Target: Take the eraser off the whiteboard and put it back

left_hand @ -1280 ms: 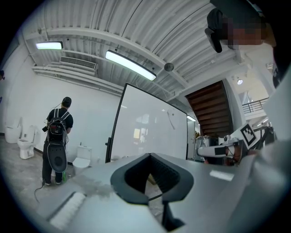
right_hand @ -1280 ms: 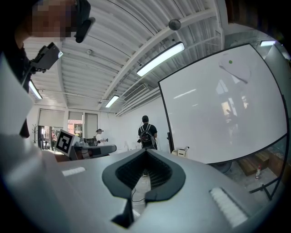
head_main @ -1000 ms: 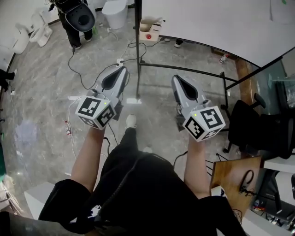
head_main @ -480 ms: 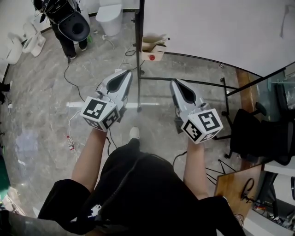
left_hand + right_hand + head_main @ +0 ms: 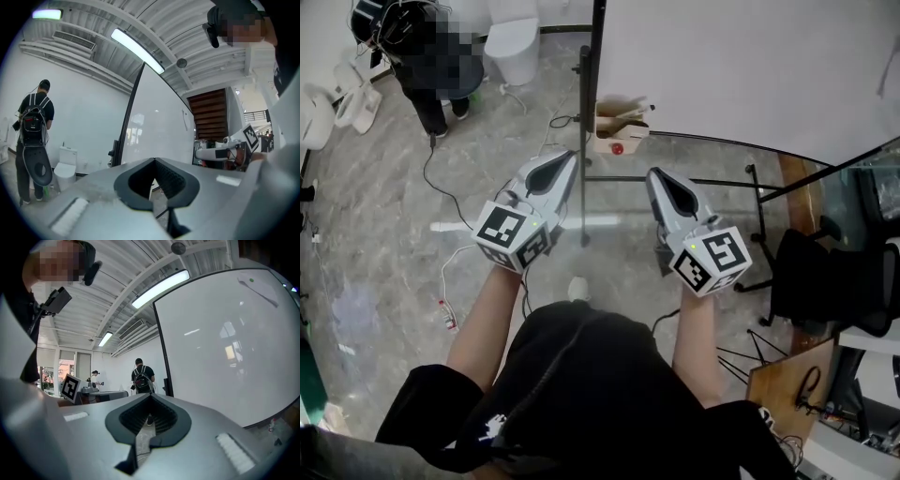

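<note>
A large whiteboard [image 5: 750,66] on a black stand fills the top right of the head view, ahead of me. A small pale object [image 5: 255,286] sticks to its upper part in the right gripper view; it may be the eraser, too small to tell. The same board [image 5: 159,126] shows edge-on in the left gripper view. My left gripper [image 5: 565,157] points level toward the stand's post, its jaws shut and empty. My right gripper [image 5: 656,173] is held level beside it, short of the board's lower edge, also shut with nothing in it. Seen from their own cameras, the left gripper [image 5: 153,160] and right gripper [image 5: 151,395] hold nothing.
An open cardboard box [image 5: 619,127] with a red item lies on the floor by the stand's post [image 5: 585,112]. Cables [image 5: 441,187] run over the floor at left. A person [image 5: 431,66] stands far left near a toilet [image 5: 511,47]. A black chair [image 5: 825,272] is at right.
I have walked forward toward the whiteboard with both grippers held out. The stand, the box and the board have drawn nearer. Both grippers stayed shut.
</note>
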A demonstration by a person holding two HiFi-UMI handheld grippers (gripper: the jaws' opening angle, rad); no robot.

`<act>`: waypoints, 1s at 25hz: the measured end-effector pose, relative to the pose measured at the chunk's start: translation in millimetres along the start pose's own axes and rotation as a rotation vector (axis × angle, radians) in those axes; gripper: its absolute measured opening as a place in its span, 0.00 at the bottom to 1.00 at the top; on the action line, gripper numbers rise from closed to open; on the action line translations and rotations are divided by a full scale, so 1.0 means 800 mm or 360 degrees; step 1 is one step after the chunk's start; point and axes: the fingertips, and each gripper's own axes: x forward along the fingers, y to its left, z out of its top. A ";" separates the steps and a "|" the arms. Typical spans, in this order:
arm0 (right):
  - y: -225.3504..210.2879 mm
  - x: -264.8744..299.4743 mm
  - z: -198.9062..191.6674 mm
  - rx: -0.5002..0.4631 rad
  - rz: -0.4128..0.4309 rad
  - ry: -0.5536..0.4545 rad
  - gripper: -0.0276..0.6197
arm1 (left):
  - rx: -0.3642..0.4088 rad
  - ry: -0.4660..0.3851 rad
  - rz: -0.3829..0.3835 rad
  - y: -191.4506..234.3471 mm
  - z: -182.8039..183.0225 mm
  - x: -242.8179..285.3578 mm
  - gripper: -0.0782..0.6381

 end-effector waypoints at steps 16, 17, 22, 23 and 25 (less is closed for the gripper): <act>-0.056 0.053 -0.032 -0.0079 -0.0058 0.0123 0.06 | -0.0050 0.0028 -0.0088 0.035 -0.021 0.045 0.12; -0.061 0.057 -0.035 -0.0105 -0.0043 0.0142 0.06 | -0.0047 0.0036 -0.0079 0.035 -0.024 0.046 0.12; -0.094 0.076 -0.044 -0.0225 0.0022 0.0225 0.06 | -0.0064 0.0051 0.0026 0.038 -0.035 0.058 0.12; -0.100 0.079 -0.046 -0.0237 0.0037 0.0238 0.07 | -0.0068 0.0051 0.0049 0.039 -0.037 0.062 0.12; -0.112 0.087 -0.051 -0.0259 0.0064 0.0264 0.10 | -0.0084 0.0051 0.0098 0.042 -0.038 0.069 0.12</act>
